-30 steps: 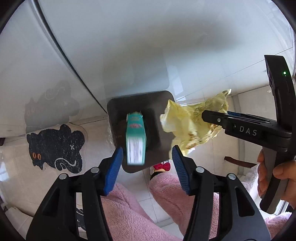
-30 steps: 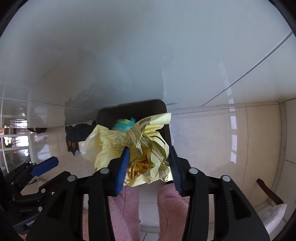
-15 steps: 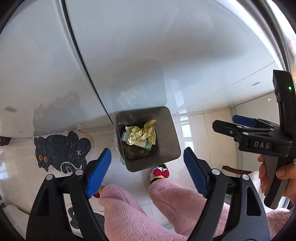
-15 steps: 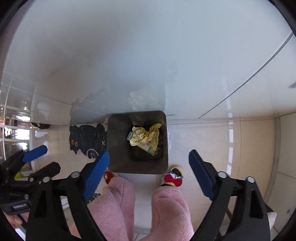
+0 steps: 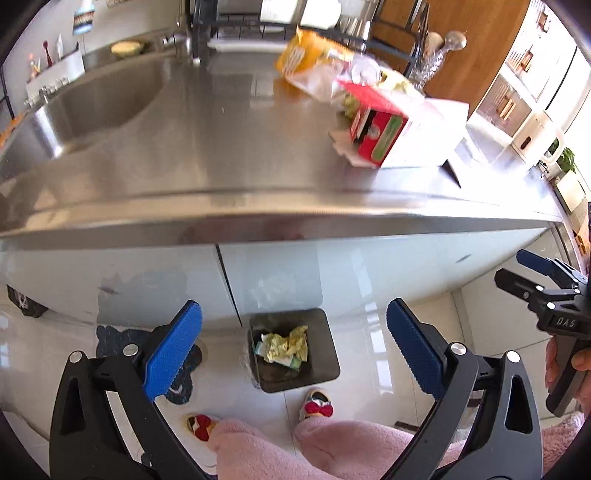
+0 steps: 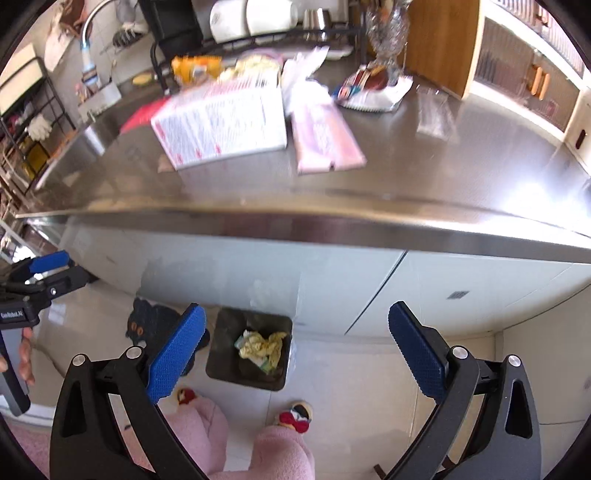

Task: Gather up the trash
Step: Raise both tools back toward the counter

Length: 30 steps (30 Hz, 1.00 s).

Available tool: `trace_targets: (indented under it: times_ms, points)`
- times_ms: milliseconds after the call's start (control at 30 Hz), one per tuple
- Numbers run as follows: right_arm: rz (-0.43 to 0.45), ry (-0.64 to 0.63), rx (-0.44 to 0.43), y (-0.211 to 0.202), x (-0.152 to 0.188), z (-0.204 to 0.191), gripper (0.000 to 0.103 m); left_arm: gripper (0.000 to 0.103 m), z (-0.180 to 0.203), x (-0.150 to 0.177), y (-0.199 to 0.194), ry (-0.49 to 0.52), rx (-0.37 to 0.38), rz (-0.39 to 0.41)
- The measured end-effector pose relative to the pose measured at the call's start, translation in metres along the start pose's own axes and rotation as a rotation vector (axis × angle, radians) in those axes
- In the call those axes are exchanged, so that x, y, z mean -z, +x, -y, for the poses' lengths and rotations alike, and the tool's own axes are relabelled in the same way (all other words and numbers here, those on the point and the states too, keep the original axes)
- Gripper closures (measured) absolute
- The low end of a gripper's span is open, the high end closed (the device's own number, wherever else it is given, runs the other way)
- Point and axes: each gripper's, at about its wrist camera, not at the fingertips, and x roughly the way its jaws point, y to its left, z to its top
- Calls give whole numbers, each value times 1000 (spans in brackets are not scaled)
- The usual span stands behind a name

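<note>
A dark bin stands on the floor below the counter, with a crumpled yellow wrapper and a teal carton in it; it also shows in the right wrist view. My left gripper is open and empty, high above the bin. My right gripper is open and empty too. On the steel counter lie a red and white box, an orange bag, a pink packet and a torn wrapper.
A sink is set in the counter's left end, with a dish rack behind. A black cat mat lies on the floor left of the bin. Pink-clad legs and slippers stand by the bin.
A second ago the right gripper held the yellow wrapper and the teal carton was falling. Both now lie in the bin. Both grippers opened wide and rose, bringing the countertop into view.
</note>
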Motion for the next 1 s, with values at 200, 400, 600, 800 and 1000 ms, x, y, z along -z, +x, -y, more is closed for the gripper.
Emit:
trace_targets:
  times_ms: [200, 400, 600, 800, 1000]
  points:
    - [139, 79, -21, -50, -40, 24, 3, 8, 11, -33, -35, -4, 38, 54]
    - [176, 153, -36, -62, -71, 46, 3, 8, 27, -65, -59, 78, 106, 106]
    - [160, 230, -74, -53, -102, 76, 3, 8, 44, -97, -59, 182, 153, 118]
    - [113, 257, -158, -34, -132, 83, 3, 8, 57, -133, -44, 289, 208, 116]
    - [43, 281, -241, -5, -155, 69, 9, 8, 67, -151, -12, 400, 245, 44]
